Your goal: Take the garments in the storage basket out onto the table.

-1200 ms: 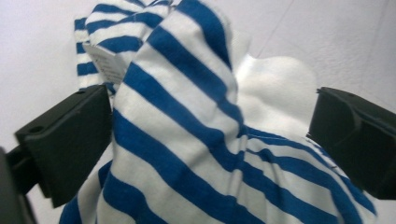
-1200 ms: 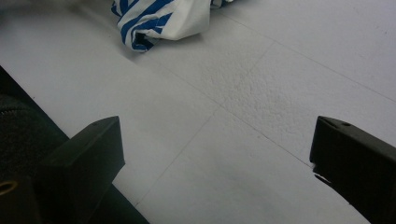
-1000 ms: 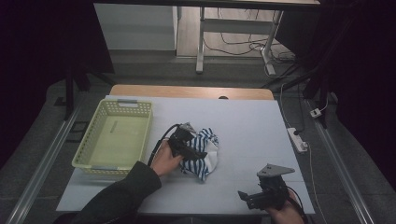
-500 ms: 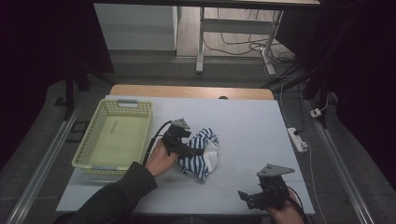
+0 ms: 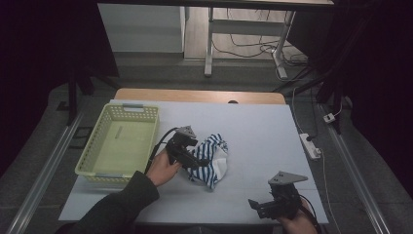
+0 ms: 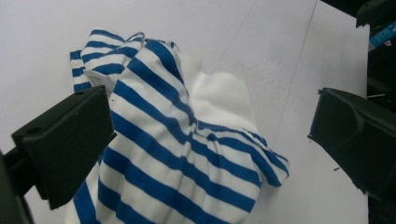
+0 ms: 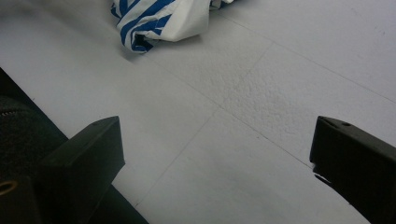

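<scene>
White table (image 5: 272, 131) carries a yellow basket (image 5: 119, 144) near its left edge. Left gripper (image 5: 192, 158) spreads wide around the striped cloth (image 5: 210, 155) mid-table. Right gripper (image 5: 263, 207) gapes empty at the near edge.

Lab or recording workspace, not a home. White foam-like sheet covers the counter (image 5: 253, 126), bare wood strip showing along its far edge. Dim room, dark surround on both sides. Metal rails (image 5: 41, 178) run on the floor along the counter's left and right edges. White power strip (image 5: 310, 146) lies on the floor off the right edge, cable trailing. Beyond the far edge, a metal-legged desk frame (image 5: 209, 44) with loose cables (image 5: 253, 46) on a wood floor. Yellow plastic basket (image 5: 97, 168) sits at the counter's left edge.
</scene>
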